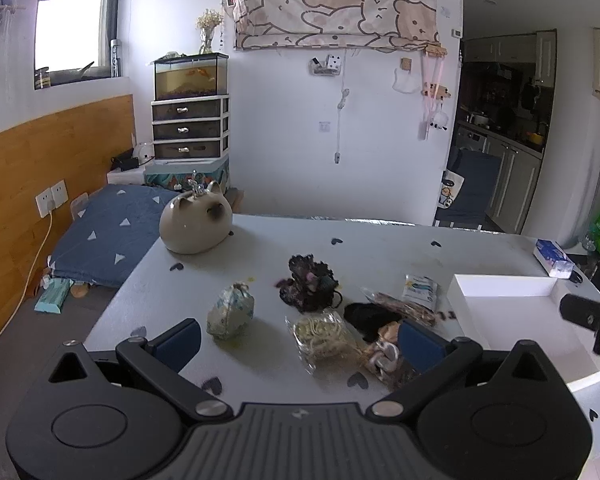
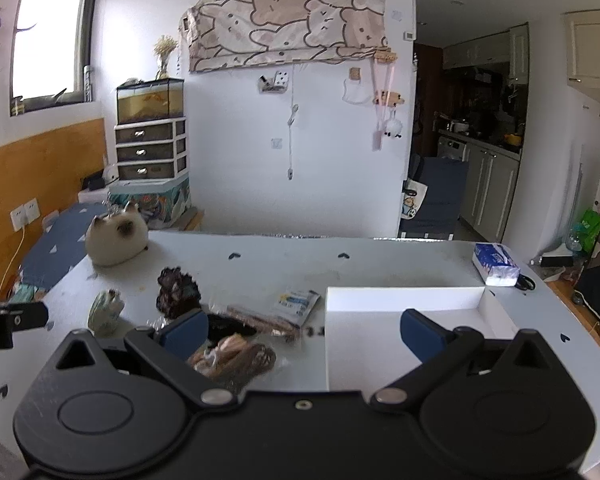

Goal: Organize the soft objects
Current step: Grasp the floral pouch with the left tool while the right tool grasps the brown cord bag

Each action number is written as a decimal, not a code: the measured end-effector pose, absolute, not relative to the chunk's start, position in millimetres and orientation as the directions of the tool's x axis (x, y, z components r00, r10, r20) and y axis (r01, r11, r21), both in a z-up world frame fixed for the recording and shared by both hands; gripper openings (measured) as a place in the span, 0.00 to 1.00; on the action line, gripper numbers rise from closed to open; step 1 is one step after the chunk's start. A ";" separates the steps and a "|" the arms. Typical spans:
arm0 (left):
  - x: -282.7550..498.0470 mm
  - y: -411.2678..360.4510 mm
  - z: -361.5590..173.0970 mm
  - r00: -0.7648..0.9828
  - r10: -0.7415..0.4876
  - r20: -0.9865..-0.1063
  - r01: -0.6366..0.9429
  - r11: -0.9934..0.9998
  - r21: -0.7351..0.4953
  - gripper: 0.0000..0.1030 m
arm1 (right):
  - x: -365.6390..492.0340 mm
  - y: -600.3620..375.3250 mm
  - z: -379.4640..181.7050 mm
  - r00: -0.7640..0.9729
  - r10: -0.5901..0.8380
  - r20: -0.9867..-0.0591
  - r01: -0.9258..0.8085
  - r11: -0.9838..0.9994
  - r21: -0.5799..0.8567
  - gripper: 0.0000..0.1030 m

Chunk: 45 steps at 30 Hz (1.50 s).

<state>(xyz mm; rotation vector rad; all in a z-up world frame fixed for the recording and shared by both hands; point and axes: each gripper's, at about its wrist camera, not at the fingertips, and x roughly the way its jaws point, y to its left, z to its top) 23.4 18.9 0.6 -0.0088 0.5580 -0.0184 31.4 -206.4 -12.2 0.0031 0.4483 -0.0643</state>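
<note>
Several soft items lie on the grey table (image 1: 260, 376): a pale patterned pouch (image 1: 231, 311), a dark frilly scrunchie bundle (image 1: 310, 282), a clear bag of cream hair ties (image 1: 320, 336), a black cloth (image 1: 366, 316), a bag of brown scrunchies (image 2: 236, 356) and a small white-blue packet (image 1: 420, 292). A shallow white box (image 2: 404, 332) stands at the right. My left gripper (image 1: 300, 338) is open above the near items, holding nothing. My right gripper (image 2: 304, 330) is open, hovering over the box's left edge and the scrunchie bag.
A cream cat-shaped plush (image 1: 196, 222) sits at the table's far left corner. A blue tissue pack (image 2: 496, 263) lies at the far right edge. A bed with a blue cover (image 1: 108, 232) is left of the table. A kitchen doorway opens at the right.
</note>
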 end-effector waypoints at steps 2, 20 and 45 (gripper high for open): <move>31.4 22.9 1.3 0.854 -0.006 -0.520 0.007 1.000 0.001 1.00 | 36.9 -205.3 -11.1 0.902 -0.062 -0.428 0.064 0.998 -0.009 1.00; 132.1 55.6 -17.6 0.837 0.078 -0.542 -0.085 0.996 0.013 1.00 | 157.1 -211.2 -32.1 0.814 0.051 -0.578 0.123 0.959 0.257 1.00; 237.2 114.6 -101.0 0.642 0.031 -0.766 -0.180 0.977 -0.111 0.99 | 218.3 -221.0 -186.3 0.404 0.309 -0.861 0.621 0.598 0.506 0.62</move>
